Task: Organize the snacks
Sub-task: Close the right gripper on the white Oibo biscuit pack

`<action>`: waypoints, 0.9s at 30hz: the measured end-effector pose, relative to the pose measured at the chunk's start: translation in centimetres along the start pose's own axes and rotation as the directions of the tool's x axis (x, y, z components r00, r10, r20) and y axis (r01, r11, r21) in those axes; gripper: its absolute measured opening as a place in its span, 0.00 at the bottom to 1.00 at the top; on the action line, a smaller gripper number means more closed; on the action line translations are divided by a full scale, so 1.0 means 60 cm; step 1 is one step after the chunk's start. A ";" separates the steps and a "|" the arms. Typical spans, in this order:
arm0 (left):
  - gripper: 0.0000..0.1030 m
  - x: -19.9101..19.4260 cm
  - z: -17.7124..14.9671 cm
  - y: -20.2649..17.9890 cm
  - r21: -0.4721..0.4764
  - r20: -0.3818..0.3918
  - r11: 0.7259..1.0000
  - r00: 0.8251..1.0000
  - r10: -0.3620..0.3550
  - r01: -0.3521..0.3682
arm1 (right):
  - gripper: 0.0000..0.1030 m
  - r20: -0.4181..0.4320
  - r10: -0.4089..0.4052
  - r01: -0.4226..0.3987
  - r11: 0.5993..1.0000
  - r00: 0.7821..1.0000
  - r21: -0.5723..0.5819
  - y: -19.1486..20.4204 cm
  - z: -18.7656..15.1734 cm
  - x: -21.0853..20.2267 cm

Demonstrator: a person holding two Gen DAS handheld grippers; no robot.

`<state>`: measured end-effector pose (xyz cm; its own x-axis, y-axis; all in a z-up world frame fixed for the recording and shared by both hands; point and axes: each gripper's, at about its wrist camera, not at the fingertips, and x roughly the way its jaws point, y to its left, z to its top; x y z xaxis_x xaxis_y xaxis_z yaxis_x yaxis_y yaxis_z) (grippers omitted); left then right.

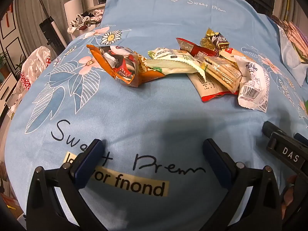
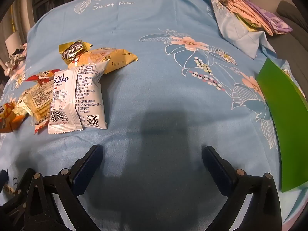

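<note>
Sheet (image 1: 154,19): blue floral, covers the whole surface.
Green bin (image 2: 284,119): 3 o'clock in right view, likely destination.
Snack pile (image 1: 184,65): 12–1 o'clock in left view, overlapping.
White packet (image 2: 77,98): 10 o'clock in right view, nearest; pinch its edge first.
Left gripper (image 1: 152,159), right gripper (image 2: 152,165): both released, empty.

The blue bedsheet (image 1: 154,115) reads "Sweet Prem", with "fnond" on a cream strip. "DAS" marks the right gripper (image 1: 290,156). A white snack packet (image 2: 77,98) shows "QiAo".
</note>
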<state>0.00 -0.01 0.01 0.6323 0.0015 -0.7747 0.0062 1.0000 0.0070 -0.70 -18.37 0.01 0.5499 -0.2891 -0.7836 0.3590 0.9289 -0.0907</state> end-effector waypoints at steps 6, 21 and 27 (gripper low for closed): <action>1.00 0.000 0.000 -0.001 0.000 -0.003 1.000 1.000 0.000 0.000 | 1.00 0.019 0.064 -0.065 0.998 0.998 0.009 -0.007 -0.001 -0.006; 1.00 -0.001 0.000 0.000 -0.002 -0.003 1.000 1.000 -0.003 0.003 | 0.64 0.055 0.322 -0.319 0.946 0.945 -0.058 0.087 0.090 0.030; 1.00 -0.001 -0.001 0.000 -0.002 -0.003 1.000 1.000 -0.002 0.002 | 0.52 0.055 0.331 -0.331 0.944 0.942 -0.007 0.092 0.111 0.045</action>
<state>-0.06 0.00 0.02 0.6297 -0.0007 -0.7769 0.0062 1.0000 0.0041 7.78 -15.56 1.46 0.6784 0.0222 -0.7344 0.1515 0.9739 0.1693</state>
